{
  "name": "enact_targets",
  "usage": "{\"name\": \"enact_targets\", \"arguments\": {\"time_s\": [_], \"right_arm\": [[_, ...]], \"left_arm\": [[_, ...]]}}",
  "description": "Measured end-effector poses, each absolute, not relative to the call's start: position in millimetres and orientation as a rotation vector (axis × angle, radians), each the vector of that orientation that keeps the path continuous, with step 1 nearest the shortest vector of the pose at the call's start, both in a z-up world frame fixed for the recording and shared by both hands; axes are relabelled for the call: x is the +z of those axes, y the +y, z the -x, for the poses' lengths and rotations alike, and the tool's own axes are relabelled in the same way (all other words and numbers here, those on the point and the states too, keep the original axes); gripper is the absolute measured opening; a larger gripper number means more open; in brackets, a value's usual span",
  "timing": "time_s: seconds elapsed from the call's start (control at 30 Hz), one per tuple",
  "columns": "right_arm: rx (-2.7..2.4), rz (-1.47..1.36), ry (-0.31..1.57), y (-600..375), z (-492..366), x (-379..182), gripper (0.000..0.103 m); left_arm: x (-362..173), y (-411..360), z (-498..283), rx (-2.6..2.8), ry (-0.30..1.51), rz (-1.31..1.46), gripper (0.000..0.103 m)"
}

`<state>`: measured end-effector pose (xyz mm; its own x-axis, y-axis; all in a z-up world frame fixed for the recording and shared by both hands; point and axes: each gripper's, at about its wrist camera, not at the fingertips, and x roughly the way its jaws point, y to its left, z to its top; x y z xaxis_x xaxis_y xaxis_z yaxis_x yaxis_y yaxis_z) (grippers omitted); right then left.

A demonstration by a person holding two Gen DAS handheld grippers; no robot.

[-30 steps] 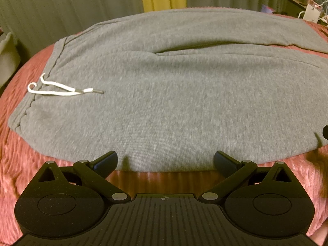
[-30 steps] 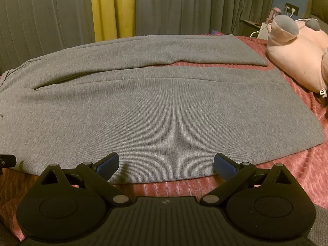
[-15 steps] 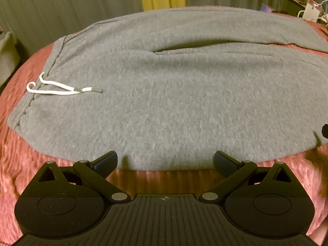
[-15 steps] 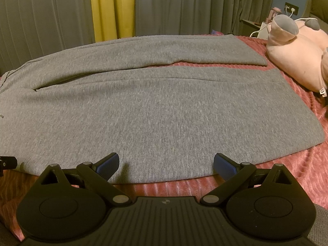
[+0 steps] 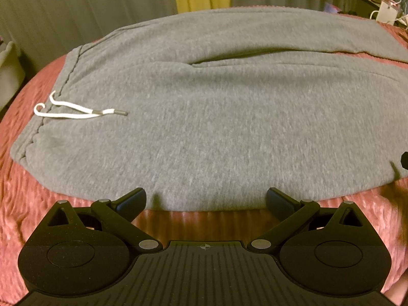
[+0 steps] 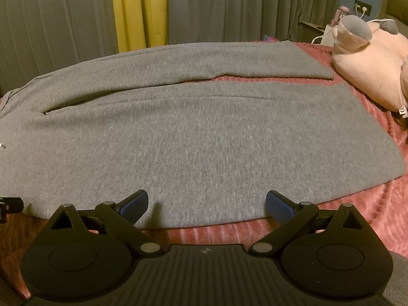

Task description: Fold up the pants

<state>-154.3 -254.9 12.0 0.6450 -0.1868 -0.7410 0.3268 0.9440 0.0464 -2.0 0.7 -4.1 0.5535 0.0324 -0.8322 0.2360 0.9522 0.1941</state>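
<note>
Grey sweatpants (image 5: 216, 117) lie flat across a red bedspread (image 5: 17, 199), waistband at the left, both legs running right. A white drawstring (image 5: 74, 111) rests on the waist area. In the right wrist view the same pants (image 6: 204, 137) show the near leg and the far leg, hems to the right. My left gripper (image 5: 206, 200) is open, just short of the near edge of the pants, nothing between its fingers. My right gripper (image 6: 206, 201) is open too, at the near edge of the near leg, holding nothing.
A pink plush toy (image 6: 369, 63) lies on the bed at the far right. Grey and yellow curtains (image 6: 140, 10) hang behind the bed. A nightstand with cables and a white charger (image 5: 387, 12) stands at the back right. The other gripper's tip (image 6: 10, 205) shows at the left edge.
Both grippers have crept slightly forward toward the pants' near edge; the jaws stay wide apart and the pants have not moved.
</note>
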Motion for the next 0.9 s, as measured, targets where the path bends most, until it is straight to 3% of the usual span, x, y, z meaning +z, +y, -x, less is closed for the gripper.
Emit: {"name": "enact_targets", "arguments": {"time_s": [0.6, 0.9], "right_arm": [[-0.253, -0.293, 0.842, -280, 136, 13, 0.099], [-0.377, -0.309, 0.935, -320, 79, -27, 0.099]], "left_arm": [[21, 13, -11, -0.138, 1.033, -0.138, 0.103], [66, -1, -92, 0.045, 0.830, -0.026, 0.103]]}}
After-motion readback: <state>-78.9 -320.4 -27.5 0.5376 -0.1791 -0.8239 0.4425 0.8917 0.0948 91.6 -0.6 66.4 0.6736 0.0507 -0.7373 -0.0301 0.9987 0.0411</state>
